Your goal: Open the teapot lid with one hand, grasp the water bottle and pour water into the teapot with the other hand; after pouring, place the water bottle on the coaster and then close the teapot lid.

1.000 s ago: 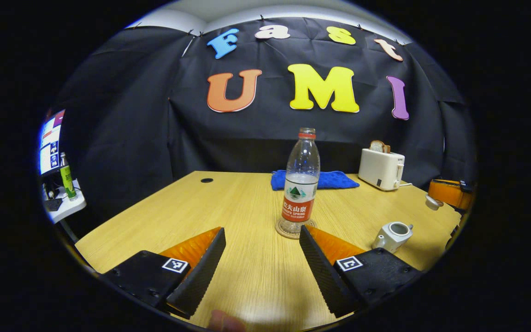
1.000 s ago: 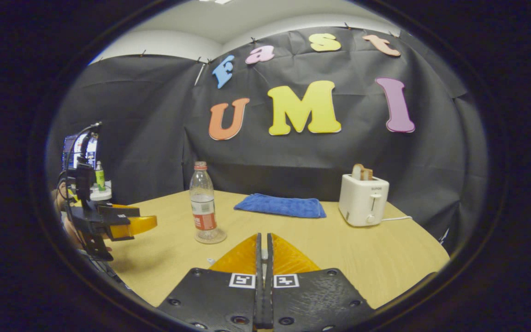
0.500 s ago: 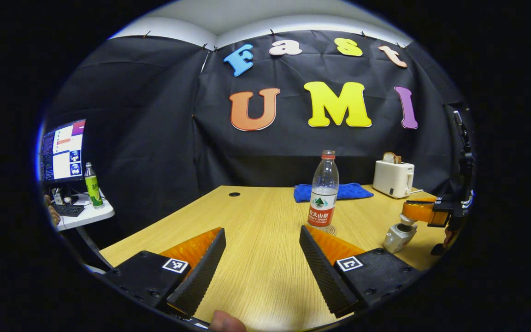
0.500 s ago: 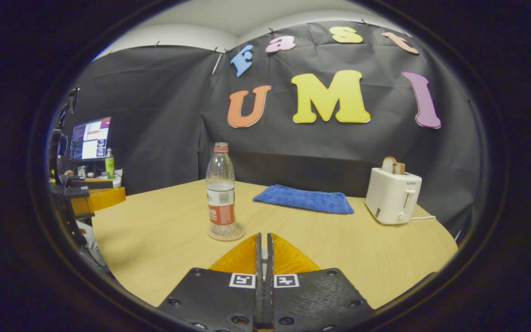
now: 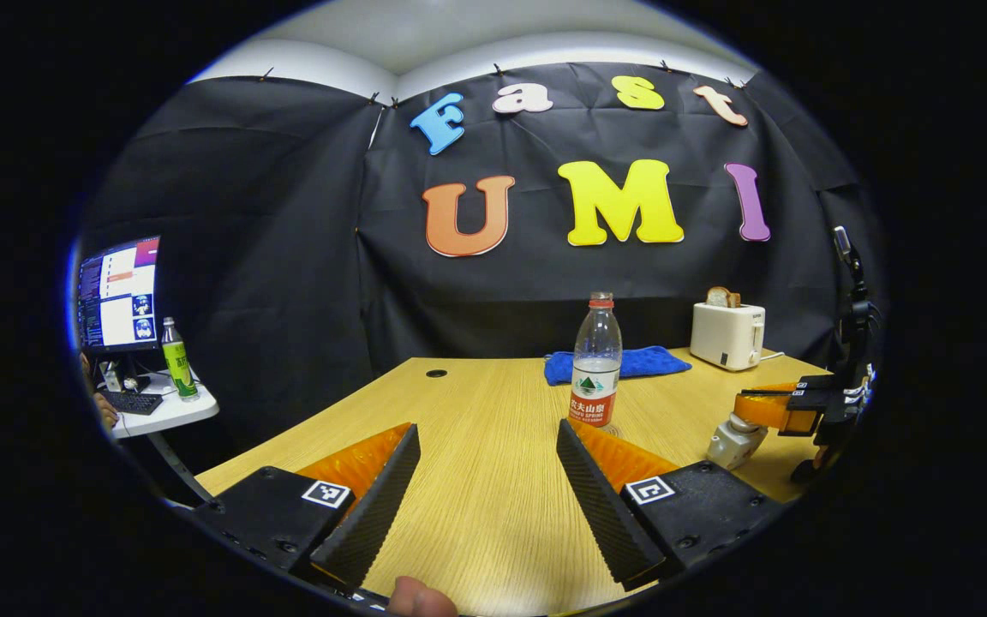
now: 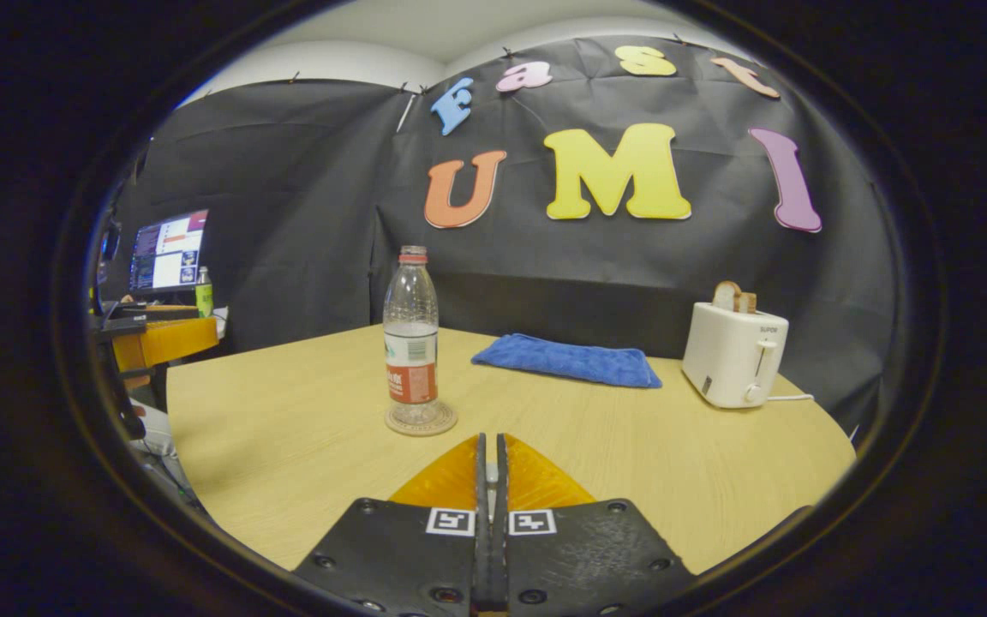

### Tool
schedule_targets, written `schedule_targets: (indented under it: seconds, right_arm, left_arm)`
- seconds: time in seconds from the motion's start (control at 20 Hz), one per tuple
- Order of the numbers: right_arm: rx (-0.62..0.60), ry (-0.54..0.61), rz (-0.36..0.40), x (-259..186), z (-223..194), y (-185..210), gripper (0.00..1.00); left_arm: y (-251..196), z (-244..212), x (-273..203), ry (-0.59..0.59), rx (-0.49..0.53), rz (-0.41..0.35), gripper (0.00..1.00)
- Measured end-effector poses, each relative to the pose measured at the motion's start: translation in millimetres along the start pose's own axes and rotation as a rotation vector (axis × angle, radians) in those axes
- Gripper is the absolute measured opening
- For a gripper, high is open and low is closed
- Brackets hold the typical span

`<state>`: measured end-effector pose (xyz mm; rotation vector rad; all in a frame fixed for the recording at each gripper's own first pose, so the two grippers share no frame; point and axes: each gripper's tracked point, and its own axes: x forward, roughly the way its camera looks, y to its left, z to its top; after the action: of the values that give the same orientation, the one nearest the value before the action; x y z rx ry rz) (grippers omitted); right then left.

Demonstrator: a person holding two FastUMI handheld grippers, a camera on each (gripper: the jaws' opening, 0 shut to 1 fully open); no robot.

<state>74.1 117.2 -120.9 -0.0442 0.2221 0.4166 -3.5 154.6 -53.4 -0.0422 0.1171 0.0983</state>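
1. Water bottle (image 5: 595, 363): clear plastic, red cap, upright near the middle of the table (image 5: 476, 480), with water inside. Also in right gripper view (image 6: 411, 334), standing on the coaster.
2. Coaster (image 6: 421, 420): round, flat, directly under the bottle; in left gripper view mostly hidden behind a finger.
3. Teapot (image 5: 735, 441): small, pale, on the table toward the right edge in left gripper view, well apart from the bottle. Lid (image 5: 746, 423) on top of it, partly covered by the right gripper's fingers.
4. Left gripper (image 5: 488, 463): fingers spread wide over bare table, nothing between them, short of the bottle. Seen again at left edge of right gripper view (image 6: 159, 338).
5. Right gripper (image 6: 490, 467): fingers pressed together, a small pale piece pinched in the slit between them, likely the lid's knob. In left gripper view (image 5: 759, 410) positioned right above the teapot, at the lid.
6. Blue cloth (image 6: 568, 360): folded, at the far edge of the table behind the bottle.
7. Toaster (image 6: 735, 354): white, bread in slot, at far right of the table.
8. Side desk (image 5: 159, 411): monitor (image 5: 119, 294) and green bottle (image 5: 175, 358), beyond the table's left end.
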Motion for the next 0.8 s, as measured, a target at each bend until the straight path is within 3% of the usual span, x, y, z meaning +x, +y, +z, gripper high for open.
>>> schedule_targets:
  seconds: [0.35, 0.5, 0.65, 0.7, 0.75, 0.8]
  right_arm:
    - [-0.007, -0.004, -0.008, 2, -7, 1, 0.0]
    - [0.019, -0.036, -0.015, -2, 0, -2, 0.05]
    - [0.084, -0.076, -0.035, -8, 13, -9, 0.16]
    - [0.098, -0.086, -0.042, -13, 19, -13, 0.24]
    - [0.102, -0.102, -0.063, -19, 27, -20, 0.46]
    - [0.104, -0.12, -0.092, -29, 35, -29, 0.53]
  left_arm:
    - [-10, 8, -4, -0.016, 0.0, -0.008, 1.0]
    - [-18, 19, -6, -0.046, -0.02, -0.007, 1.0]
    - [-40, 35, -7, -0.084, -0.054, -0.035, 1.0]
    - [-50, 40, -6, -0.094, -0.065, -0.05, 1.0]
    - [-61, 47, -6, -0.106, -0.072, -0.067, 1.0]
    - [-72, 53, -5, -0.119, -0.077, -0.086, 1.0]
